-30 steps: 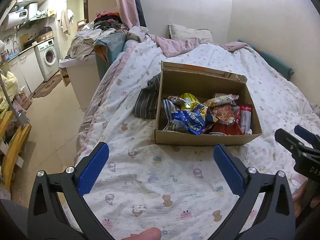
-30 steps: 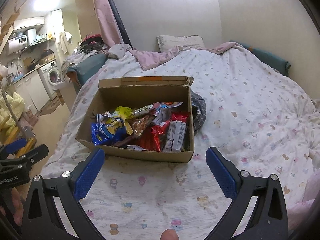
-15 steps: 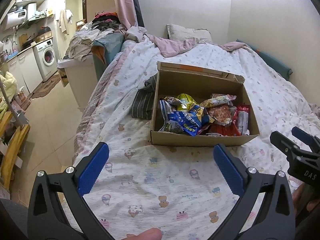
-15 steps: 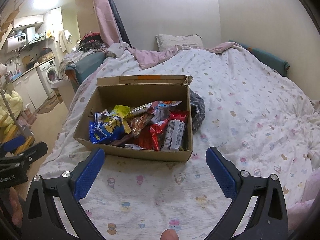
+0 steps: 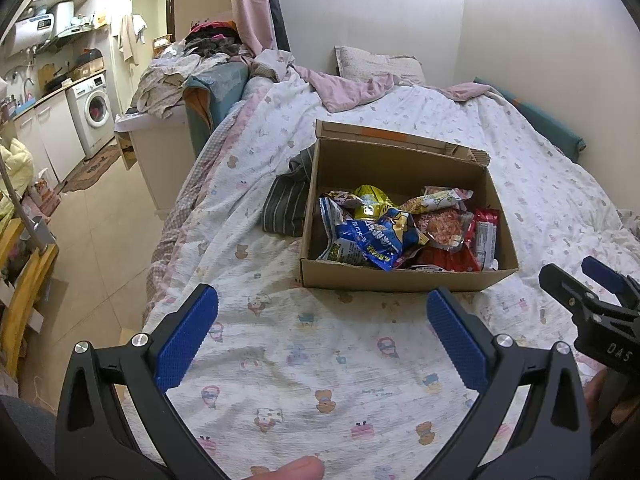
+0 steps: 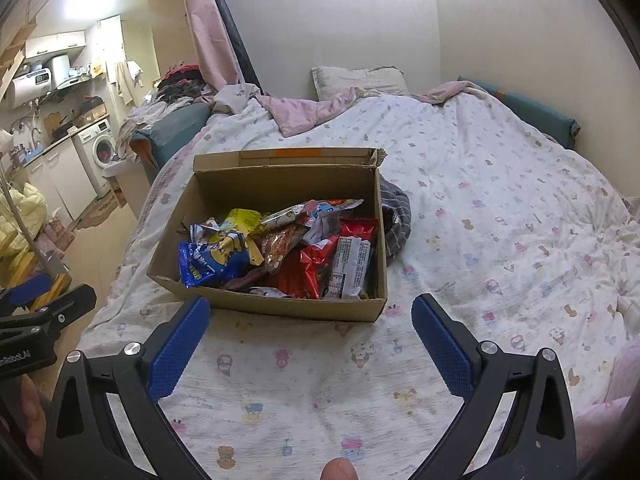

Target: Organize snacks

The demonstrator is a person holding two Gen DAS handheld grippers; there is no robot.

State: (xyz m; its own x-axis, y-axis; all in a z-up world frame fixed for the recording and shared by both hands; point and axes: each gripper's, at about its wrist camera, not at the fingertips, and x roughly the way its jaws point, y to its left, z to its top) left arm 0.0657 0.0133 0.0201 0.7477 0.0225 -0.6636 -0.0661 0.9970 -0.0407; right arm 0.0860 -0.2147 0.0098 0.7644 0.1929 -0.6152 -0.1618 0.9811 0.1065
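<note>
The box (image 6: 276,240) sits mid-bed, heaped with snack packets (image 6: 280,248): light, crinkly, slippery foil. Better pinched by a flat sealed edge. Both the left gripper (image 5: 320,332) and right gripper (image 6: 310,336) hang spread wide and empty, just short of the box.

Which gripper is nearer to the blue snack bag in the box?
Left, narrowly. The left gripper hovers before the cardboard box, roughly facing the blue snack bag at its left end. The right gripper faces the box's middle, further right.
</note>
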